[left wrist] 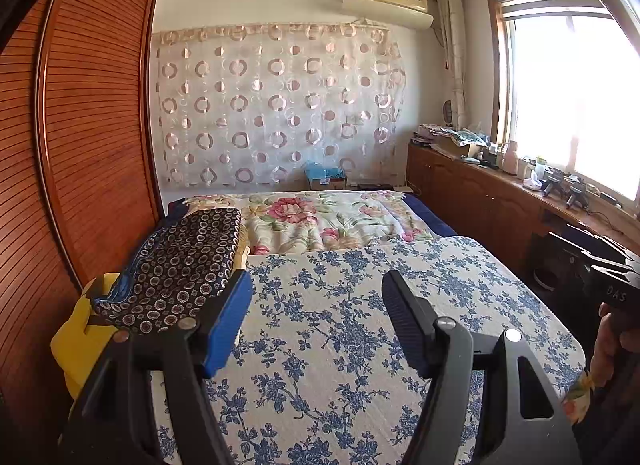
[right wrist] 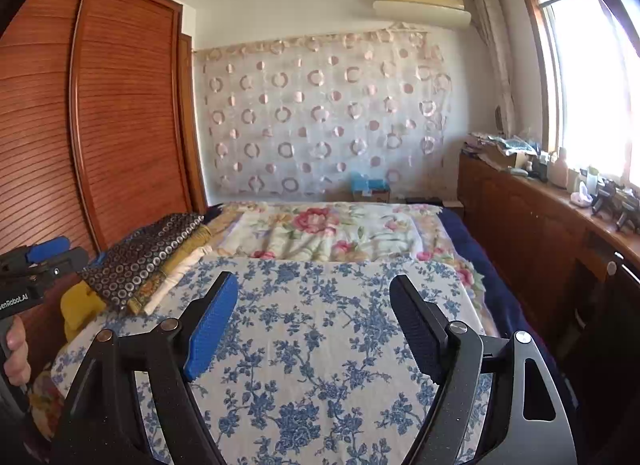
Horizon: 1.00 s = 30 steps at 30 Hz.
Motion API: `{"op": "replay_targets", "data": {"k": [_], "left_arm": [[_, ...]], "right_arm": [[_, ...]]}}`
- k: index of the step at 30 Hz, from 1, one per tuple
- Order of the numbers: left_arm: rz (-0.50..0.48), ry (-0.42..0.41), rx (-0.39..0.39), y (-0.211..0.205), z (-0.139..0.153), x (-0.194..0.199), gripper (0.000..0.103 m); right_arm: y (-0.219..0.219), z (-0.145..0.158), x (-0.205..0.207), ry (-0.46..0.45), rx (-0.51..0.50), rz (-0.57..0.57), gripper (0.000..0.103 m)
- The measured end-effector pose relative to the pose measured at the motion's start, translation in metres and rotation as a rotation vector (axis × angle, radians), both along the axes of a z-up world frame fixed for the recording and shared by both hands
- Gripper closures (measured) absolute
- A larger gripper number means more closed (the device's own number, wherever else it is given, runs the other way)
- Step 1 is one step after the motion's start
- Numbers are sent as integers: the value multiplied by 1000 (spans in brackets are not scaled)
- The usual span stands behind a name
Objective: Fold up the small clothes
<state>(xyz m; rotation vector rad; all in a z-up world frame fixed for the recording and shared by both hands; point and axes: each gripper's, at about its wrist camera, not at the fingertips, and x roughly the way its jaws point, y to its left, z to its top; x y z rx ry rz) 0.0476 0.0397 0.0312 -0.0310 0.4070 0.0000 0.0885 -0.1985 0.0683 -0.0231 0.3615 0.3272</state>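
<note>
The left wrist camera is looking forward and slightly downward between its own two fingers [left wrist: 226,321], sitting close above the blue-flowered cloth [left wrist: 360,345] and facing the far wall's circle-patterned curtain [left wrist: 276,105], with the wardrobe [left wrist: 88,125] near on its left. The right wrist camera is facing the same way from a spot a little further right, so the wardrobe [right wrist: 120,113] is sitting further off and the window [right wrist: 592,85] is crowding the right edge. Both views are sharing the flowered cloth [right wrist: 320,337], the pile of folded clothes [left wrist: 184,265] at its left, the bed beyond and the curtain [right wrist: 320,117], and each is catching the other gripper at its edge.
</note>
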Motion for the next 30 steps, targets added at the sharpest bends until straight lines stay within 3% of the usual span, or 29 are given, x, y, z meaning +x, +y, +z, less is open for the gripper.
{"op": "replay_targets", "data": {"k": [30], "left_arm": [[3, -4, 3, 0, 0, -3, 36]], "right_arm": [[-2, 2, -1, -4, 6, -1, 23]]}}
